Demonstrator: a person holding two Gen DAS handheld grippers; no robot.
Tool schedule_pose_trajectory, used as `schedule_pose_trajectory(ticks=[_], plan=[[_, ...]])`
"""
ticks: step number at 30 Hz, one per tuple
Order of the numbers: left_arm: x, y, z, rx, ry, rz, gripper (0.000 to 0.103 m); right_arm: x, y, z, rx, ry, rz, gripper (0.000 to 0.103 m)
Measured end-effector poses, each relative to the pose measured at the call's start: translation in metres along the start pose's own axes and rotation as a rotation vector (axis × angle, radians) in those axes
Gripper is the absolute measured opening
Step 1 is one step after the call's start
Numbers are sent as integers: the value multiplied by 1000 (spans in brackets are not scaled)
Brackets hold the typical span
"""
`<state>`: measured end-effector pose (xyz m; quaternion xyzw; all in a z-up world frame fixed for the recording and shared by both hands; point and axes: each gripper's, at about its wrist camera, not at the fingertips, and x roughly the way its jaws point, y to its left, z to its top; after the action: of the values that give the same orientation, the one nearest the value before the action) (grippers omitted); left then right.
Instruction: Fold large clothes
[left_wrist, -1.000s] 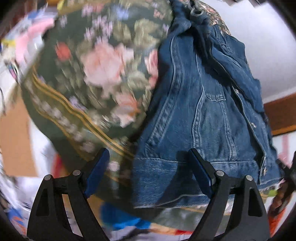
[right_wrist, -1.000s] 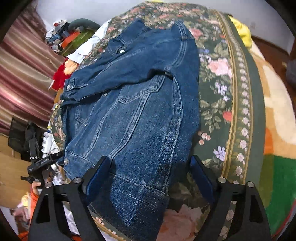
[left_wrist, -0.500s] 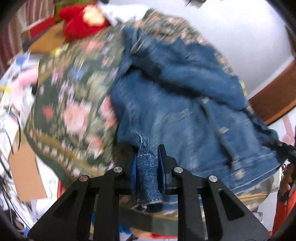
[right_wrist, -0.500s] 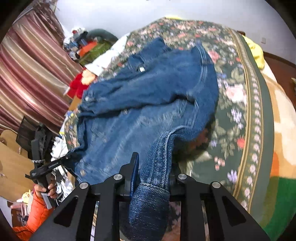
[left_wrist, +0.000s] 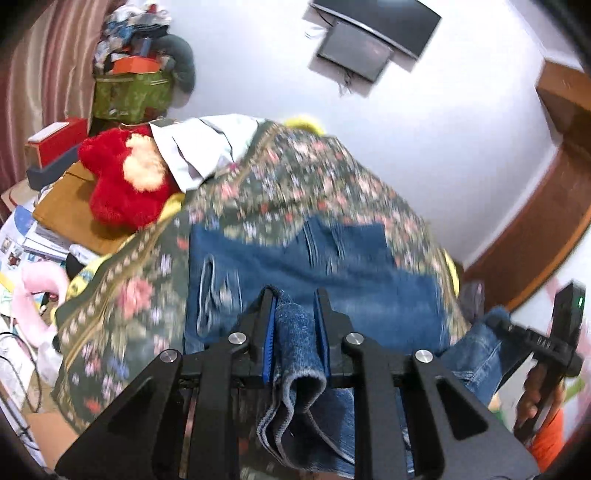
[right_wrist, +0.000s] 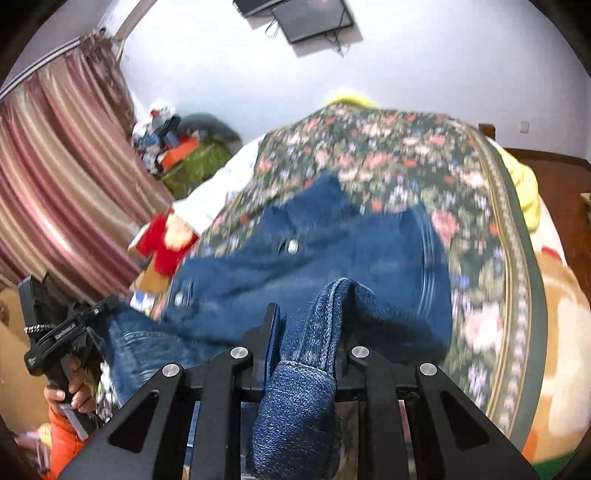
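In the left wrist view, the left gripper (left_wrist: 294, 328) is clamping a folded edge of the denim jacket (left_wrist: 332, 273), the cloth bunching between its blue pads and hanging down below them, while the rest of the jacket is lying blurred across the floral bedspread (left_wrist: 295, 184). Only this view is showing the red plush toy (left_wrist: 122, 181) large beside a white garment (left_wrist: 199, 147) at the head of the bed, and the right gripper (left_wrist: 535, 343) at the right edge, where a hand is holding its handle and denim is trailing from it. In the right wrist view, the right gripper (right_wrist: 306, 332) is pinching the thick hem of the denim jacket (right_wrist: 332, 251), a rolled band of it bulging up between the closed fingers; metal buttons are showing on the front panel here, unlike in the other view. This view alone is taking in the striped curtain (right_wrist: 62, 177), the bedspread's bordered edge and a beige blanket (right_wrist: 561, 314) to the right, and the left gripper (right_wrist: 70, 328) at the lower left with fingers around its handle. Both views are catching a dark screen (right_wrist: 314, 14) mounted on the white wall. Compared with half a second ago, both grippers are staying shut on the same denim edges but are now pointing higher, so the wall and screen are coming into view and the jacket is appearing lower and more foreshortened on the bed.
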<state>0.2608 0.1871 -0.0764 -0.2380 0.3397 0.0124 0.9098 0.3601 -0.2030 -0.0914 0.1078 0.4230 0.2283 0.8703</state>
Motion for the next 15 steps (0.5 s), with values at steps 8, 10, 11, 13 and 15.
schedule_pose_trajectory(ticks=[8, 10, 11, 13, 15], plan=[[76, 66, 57, -214, 28, 121, 19, 63, -42, 69, 94, -47, -122, 16], [105, 75, 63, -231, 60, 142, 19, 85, -50, 78, 110, -32, -132, 16], [116, 78, 63, -233, 72, 156, 19, 99, -52, 82, 110, -19, -144, 16], [141, 83, 66, -219, 94, 188, 19, 121, -55, 87, 93, -4, -174, 16], [160, 88, 68, -209, 111, 207, 19, 143, -61, 92, 74, 17, -195, 16]])
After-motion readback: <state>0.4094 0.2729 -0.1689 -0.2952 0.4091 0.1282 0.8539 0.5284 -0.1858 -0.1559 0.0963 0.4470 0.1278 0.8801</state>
